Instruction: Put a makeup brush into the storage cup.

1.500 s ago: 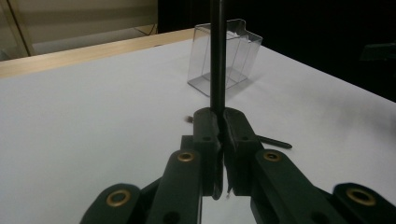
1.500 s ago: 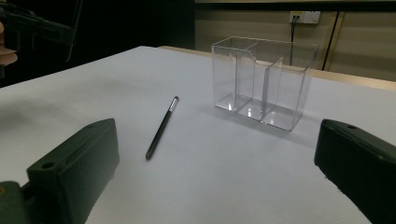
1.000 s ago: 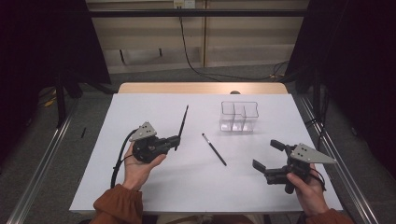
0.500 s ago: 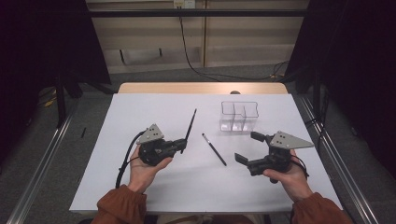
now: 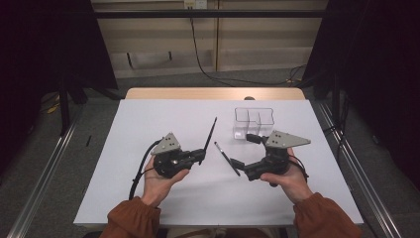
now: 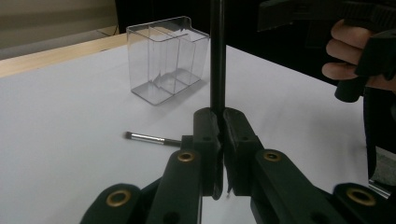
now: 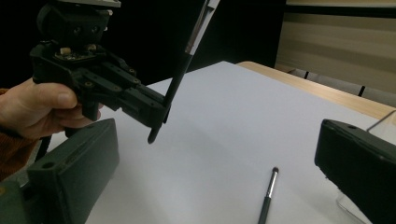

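Since a second ago the right tool (image 5: 242, 153) has come in from the near right edge of the table (image 5: 148, 119) toward the middle, and the left tool (image 5: 202, 156) has shifted a little right, carrying its brush along.

That left tool has its jaws pressed together on a long black brush (image 5: 211, 136), gripped near its lower end. In the left gripper view the brush (image 6: 217, 56) rises straight up between the closed jaws; in the high view it slants up and away to the far right, and the right gripper view shows its lower end hanging clear of the table.

Jaws of the right tool stand wide apart with nothing between the pads. In the right gripper view they frame a second, shorter brush (image 7: 267, 196), which lies flat on the table between them, untouched. From above, this brush (image 5: 226, 157) lies in the middle of the table, between the two tools and just left of the right tool, slanting from far left to near right.

A clear box (image 5: 253, 124) with dividers stands on the far right part of the table, just beyond the right tool and well apart from the held brush. A person's hands grip both tools from the near edge.
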The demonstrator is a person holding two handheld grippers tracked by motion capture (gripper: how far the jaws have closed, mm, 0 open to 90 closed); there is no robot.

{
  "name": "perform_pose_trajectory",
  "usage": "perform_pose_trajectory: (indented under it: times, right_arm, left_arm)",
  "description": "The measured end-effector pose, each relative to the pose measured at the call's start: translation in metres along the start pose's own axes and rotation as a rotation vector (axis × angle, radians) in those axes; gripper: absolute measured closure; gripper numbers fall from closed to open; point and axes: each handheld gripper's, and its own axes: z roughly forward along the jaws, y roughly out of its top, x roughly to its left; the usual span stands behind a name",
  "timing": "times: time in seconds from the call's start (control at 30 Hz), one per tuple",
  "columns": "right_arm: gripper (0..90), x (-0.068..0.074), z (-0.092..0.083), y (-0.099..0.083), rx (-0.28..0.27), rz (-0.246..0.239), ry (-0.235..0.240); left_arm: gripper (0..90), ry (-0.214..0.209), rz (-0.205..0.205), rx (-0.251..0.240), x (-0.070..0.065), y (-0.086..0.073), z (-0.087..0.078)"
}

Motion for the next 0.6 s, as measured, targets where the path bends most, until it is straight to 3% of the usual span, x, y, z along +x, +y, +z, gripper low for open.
perform_pose_trajectory:
  times: [0.17, 0.27, 0.33, 0.6]
  right_arm:
    - [3.1, 0.0, 0.014, 0.008, 0.014, 0.01, 0.038]
    - [9.8, -0.001, 0.021, 0.012, 0.005, 0.011, 0.061]
    - [14.6, 0.0, 0.025, 0.015, -0.016, -0.005, 0.051]
    - [28.5, -0.003, 0.04, 0.019, 0.005, 0.022, 0.101]
  left_arm:
    - [84.6, -0.019, 0.008, 0.007, -0.005, 0.002, 0.005]
    - [84.6, -0.022, 0.012, 0.013, -0.005, 0.001, 0.008]
    - [84.5, -0.018, 0.011, 0.013, -0.005, 0.001, 0.009]
    - [84.6, -0.022, 0.017, 0.027, -0.006, -0.003, 0.012]
